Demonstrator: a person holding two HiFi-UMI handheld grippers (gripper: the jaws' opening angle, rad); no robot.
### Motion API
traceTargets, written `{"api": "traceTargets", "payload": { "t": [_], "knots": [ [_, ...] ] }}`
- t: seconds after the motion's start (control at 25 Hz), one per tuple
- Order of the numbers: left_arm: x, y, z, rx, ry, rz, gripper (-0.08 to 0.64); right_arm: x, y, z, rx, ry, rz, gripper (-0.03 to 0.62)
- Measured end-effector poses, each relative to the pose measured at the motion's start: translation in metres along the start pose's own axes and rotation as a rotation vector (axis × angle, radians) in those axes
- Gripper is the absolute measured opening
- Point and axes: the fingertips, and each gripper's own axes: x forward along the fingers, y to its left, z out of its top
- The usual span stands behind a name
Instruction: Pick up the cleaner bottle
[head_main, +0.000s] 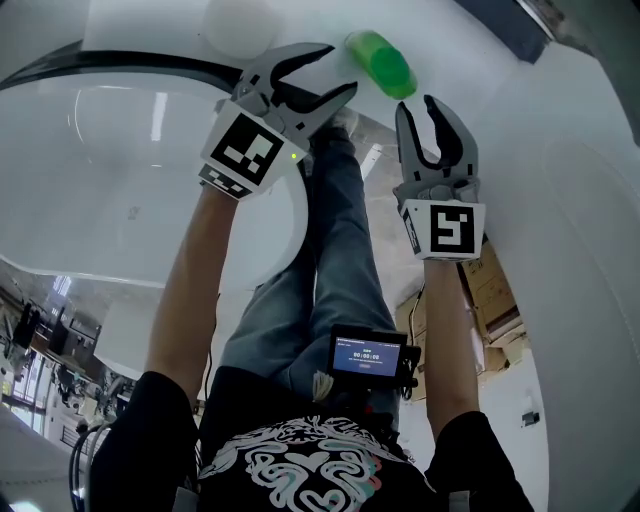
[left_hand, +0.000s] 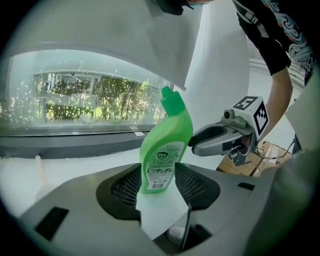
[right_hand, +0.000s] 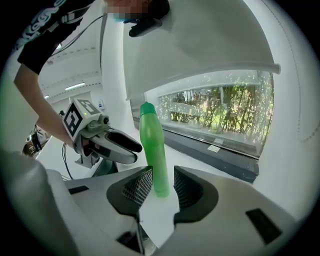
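Observation:
The green cleaner bottle (head_main: 381, 63) stands upright on a white surface. In the left gripper view the bottle (left_hand: 167, 145) shows its label side, just beyond and between the tips of my left gripper (left_hand: 157, 186), whose pads do not touch it. My left gripper (head_main: 335, 70) is open, to the left of the bottle. The right gripper view has the bottle (right_hand: 152, 150) edge-on, its base between the tips of my right gripper (right_hand: 162, 187), with a gap on each side. My right gripper (head_main: 416, 103) is open, below and right of the bottle.
A long window (left_hand: 85, 102) with trees outside runs behind the bottle, above a dark sill (right_hand: 220, 147). A white round object (head_main: 240, 25) sits at the far left. Cardboard boxes (head_main: 492, 290) lie on the floor. A small screen (head_main: 367, 357) hangs at the person's chest.

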Motion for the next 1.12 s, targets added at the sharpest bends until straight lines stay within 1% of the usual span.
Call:
{"api": "traceTargets", "payload": {
  "t": [0.08, 0.28, 0.44, 0.56, 0.76, 0.92, 1.12],
  "knots": [
    [0.003, 0.001, -0.003, 0.004, 0.008, -0.005, 0.206, 0.003, 0.001, -0.001, 0.001, 0.001, 0.003, 0.145],
    [0.011, 0.001, -0.009, 0.014, 0.02, -0.03, 0.222, 0.014, 0.005, 0.0, 0.001, -0.003, 0.019, 0.181],
    [0.017, 0.0, -0.008, 0.023, 0.022, -0.059, 0.227, 0.025, 0.01, 0.019, -0.001, -0.076, 0.022, 0.204],
    [0.02, 0.002, -0.008, 0.024, 0.02, -0.066, 0.226, 0.032, 0.012, 0.02, -0.036, -0.079, 0.034, 0.212],
    [0.024, 0.004, -0.011, 0.029, 0.021, -0.079, 0.232, 0.043, 0.012, 0.019, -0.03, -0.063, 0.038, 0.213],
    [0.028, 0.007, -0.013, 0.044, 0.032, -0.085, 0.232, 0.051, 0.012, 0.023, -0.033, -0.083, 0.05, 0.213],
    [0.033, 0.008, -0.018, 0.073, 0.071, -0.103, 0.232, 0.06, 0.012, 0.023, -0.055, -0.09, 0.064, 0.213]
  ]
}}
